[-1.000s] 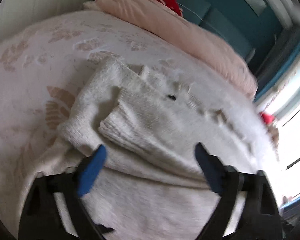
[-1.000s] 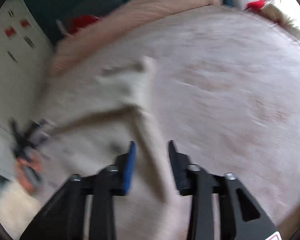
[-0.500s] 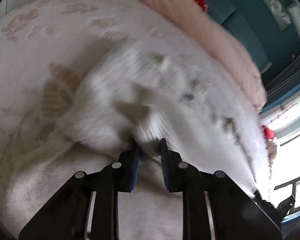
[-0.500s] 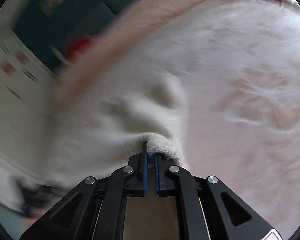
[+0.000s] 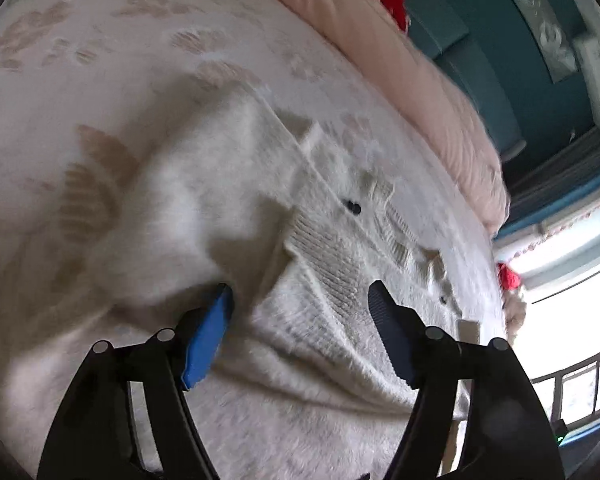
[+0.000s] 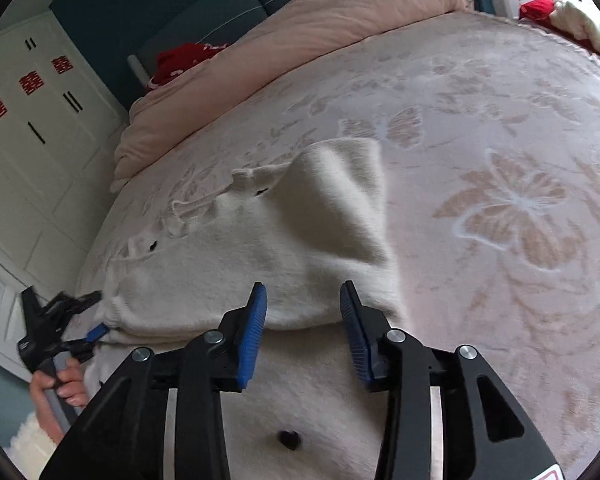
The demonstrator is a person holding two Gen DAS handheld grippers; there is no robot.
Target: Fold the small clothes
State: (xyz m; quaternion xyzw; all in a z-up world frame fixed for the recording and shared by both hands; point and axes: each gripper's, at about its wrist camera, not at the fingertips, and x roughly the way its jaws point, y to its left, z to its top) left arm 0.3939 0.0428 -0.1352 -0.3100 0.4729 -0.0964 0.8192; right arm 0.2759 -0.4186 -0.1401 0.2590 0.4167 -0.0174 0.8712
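Observation:
A small cream knitted cardigan [image 5: 320, 264] with dark buttons lies on the bed, its upper part folded down over the lower part. It also shows in the right wrist view [image 6: 236, 256]. My left gripper [image 5: 300, 300] is open, jaws wide apart over the folded edge, holding nothing. My right gripper [image 6: 302, 304] is open just above the fold edge, empty. The left gripper shows at the cardigan's left end in the right wrist view [image 6: 84, 320].
The bed has a pale pink blanket [image 6: 500, 200] with butterfly patterns. A rolled pink duvet [image 6: 300, 40] lies along the far side, with a red item [image 6: 184, 60] behind it. White wardrobe doors [image 6: 28, 128] stand at left.
Both grippers were shut on the cardigan's edge half a second ago and have opened, letting the folded-over part settle onto the garment.

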